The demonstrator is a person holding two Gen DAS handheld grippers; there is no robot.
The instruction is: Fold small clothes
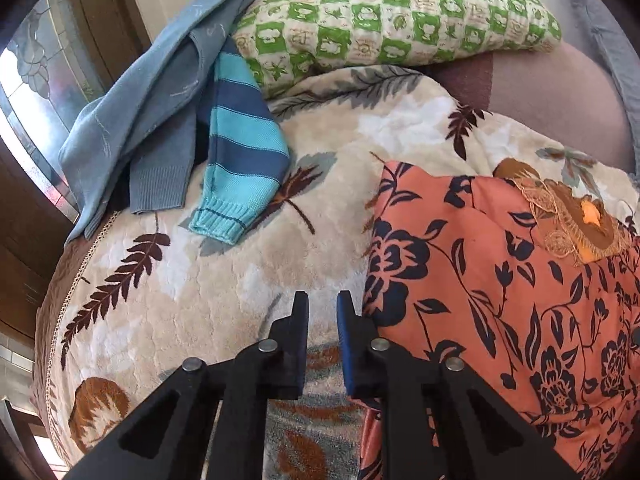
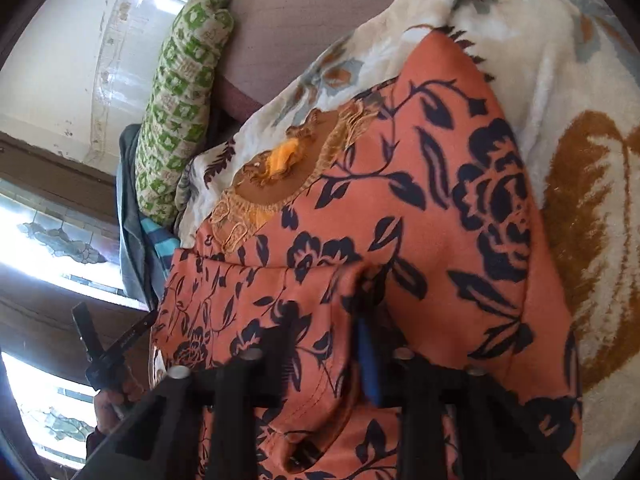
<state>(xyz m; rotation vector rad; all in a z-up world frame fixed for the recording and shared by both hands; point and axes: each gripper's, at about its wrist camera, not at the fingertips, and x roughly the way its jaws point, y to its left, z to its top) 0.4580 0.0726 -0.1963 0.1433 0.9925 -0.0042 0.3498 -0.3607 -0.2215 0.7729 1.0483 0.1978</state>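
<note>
An orange garment [image 1: 500, 300] with dark blue flowers and a brown embroidered neckline [image 1: 568, 216] lies on the cream leaf-print blanket [image 1: 200, 280]. My left gripper [image 1: 323, 304] hovers over the blanket just left of the garment's edge. Its jaws are shut to a narrow slit with nothing between them. In the right wrist view a fold of the orange garment [image 2: 440, 200] drapes over my right gripper [image 2: 352, 292], which is shut on that fold; the cloth hides its left finger. The left gripper [image 2: 104, 344] shows at the left edge there, held by a hand [image 2: 112, 400].
A teal-and-navy striped sweater [image 1: 244, 148] and a grey-blue knit garment [image 1: 132, 112] lie heaped at the blanket's far left. A green checked pillow [image 1: 400, 20] rests behind them against the wall. A patterned-glass window [image 1: 24, 80] sits beyond the bed's left edge.
</note>
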